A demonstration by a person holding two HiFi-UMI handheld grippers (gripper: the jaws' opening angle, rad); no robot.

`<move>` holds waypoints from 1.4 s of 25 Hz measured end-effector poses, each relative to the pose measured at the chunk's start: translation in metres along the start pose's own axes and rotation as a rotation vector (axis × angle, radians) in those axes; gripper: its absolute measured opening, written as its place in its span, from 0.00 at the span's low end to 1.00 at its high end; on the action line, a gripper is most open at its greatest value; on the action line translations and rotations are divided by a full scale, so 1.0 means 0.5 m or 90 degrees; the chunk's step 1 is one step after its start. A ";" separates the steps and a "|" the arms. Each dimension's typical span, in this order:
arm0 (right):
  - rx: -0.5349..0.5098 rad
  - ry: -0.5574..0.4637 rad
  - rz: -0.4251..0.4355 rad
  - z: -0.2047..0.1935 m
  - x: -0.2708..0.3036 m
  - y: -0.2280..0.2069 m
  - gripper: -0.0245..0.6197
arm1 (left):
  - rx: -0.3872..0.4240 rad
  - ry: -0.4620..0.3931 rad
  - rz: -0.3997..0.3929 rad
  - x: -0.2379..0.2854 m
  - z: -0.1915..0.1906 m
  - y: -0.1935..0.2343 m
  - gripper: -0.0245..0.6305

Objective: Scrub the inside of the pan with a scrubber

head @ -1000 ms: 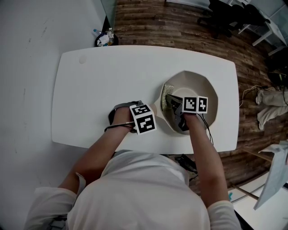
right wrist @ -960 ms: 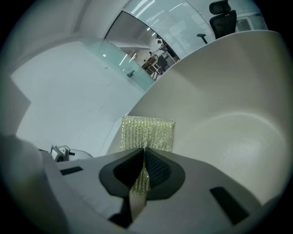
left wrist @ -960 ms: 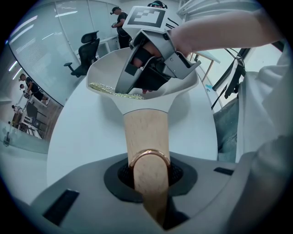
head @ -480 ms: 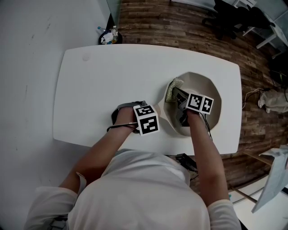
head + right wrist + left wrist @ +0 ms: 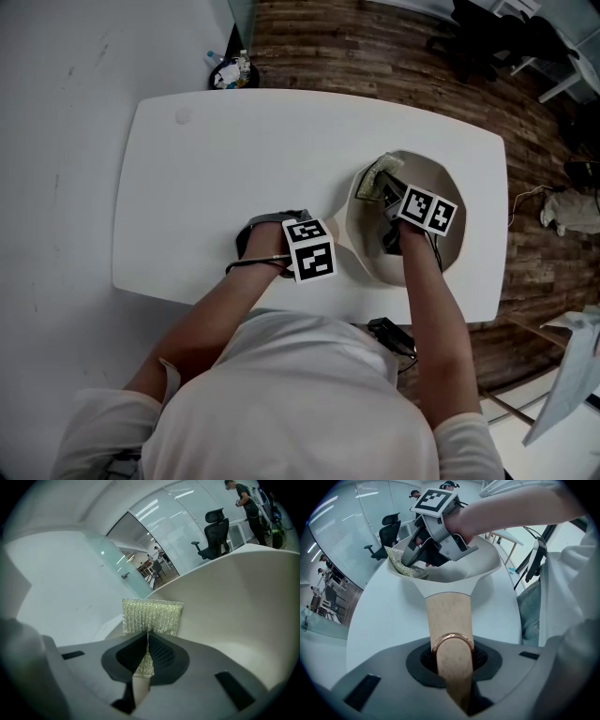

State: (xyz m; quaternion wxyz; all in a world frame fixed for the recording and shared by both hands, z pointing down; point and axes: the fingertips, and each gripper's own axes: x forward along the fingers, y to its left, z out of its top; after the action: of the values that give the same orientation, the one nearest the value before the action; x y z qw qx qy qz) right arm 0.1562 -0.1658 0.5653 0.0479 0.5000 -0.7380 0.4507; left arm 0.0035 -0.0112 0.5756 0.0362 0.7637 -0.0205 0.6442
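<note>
A cream pan (image 5: 424, 169) stands on the white table (image 5: 225, 159). Its wooden handle (image 5: 447, 620) has a copper ring at the end and lies clamped between the pads of my left gripper (image 5: 452, 654), which points straight down; from the head view that gripper (image 5: 286, 242) sits under its marker cube. My right gripper (image 5: 392, 190) reaches into the pan, shut on a green-gold mesh scrubber (image 5: 375, 178). The scrubber (image 5: 152, 615) sticks out past the pads (image 5: 161, 654) and lies against the pan's inner wall (image 5: 243, 606) near the far left rim. The left gripper view also shows the scrubber (image 5: 405, 564) at that rim.
The table's near edge (image 5: 281, 305) is close to the person's body. Wooden floor surrounds it, with a small bin of bottles (image 5: 230, 70) at the far left corner, office chairs (image 5: 487, 33) at the back right, and cloth (image 5: 567, 211) on the floor to the right.
The right gripper has carried the scrubber along the pan's inner wall from the near left side toward the far rim, turning as it went. The left gripper has kept still on the handle.
</note>
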 end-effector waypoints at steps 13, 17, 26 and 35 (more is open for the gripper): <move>-0.028 -0.044 -0.094 0.055 -0.033 -0.091 0.08 | -0.006 -0.003 -0.003 0.000 0.003 -0.004 0.16; -0.012 -0.068 -0.135 0.064 -0.054 -0.124 0.08 | -0.007 -0.005 -0.005 0.001 0.001 -0.003 0.16; -0.027 -0.125 -0.243 0.075 -0.128 -0.184 0.08 | -0.001 -0.012 -0.007 0.001 0.003 0.001 0.16; -0.113 -0.191 -0.239 0.095 -0.186 -0.148 0.08 | 0.006 -0.031 0.026 -0.010 0.010 0.010 0.19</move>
State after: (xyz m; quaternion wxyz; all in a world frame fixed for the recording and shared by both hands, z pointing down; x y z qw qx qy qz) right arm 0.2783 -0.1418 0.5347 0.0643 0.6834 -0.6677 0.2881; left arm 0.0073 -0.0166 0.5697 0.0186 0.7788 -0.0342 0.6260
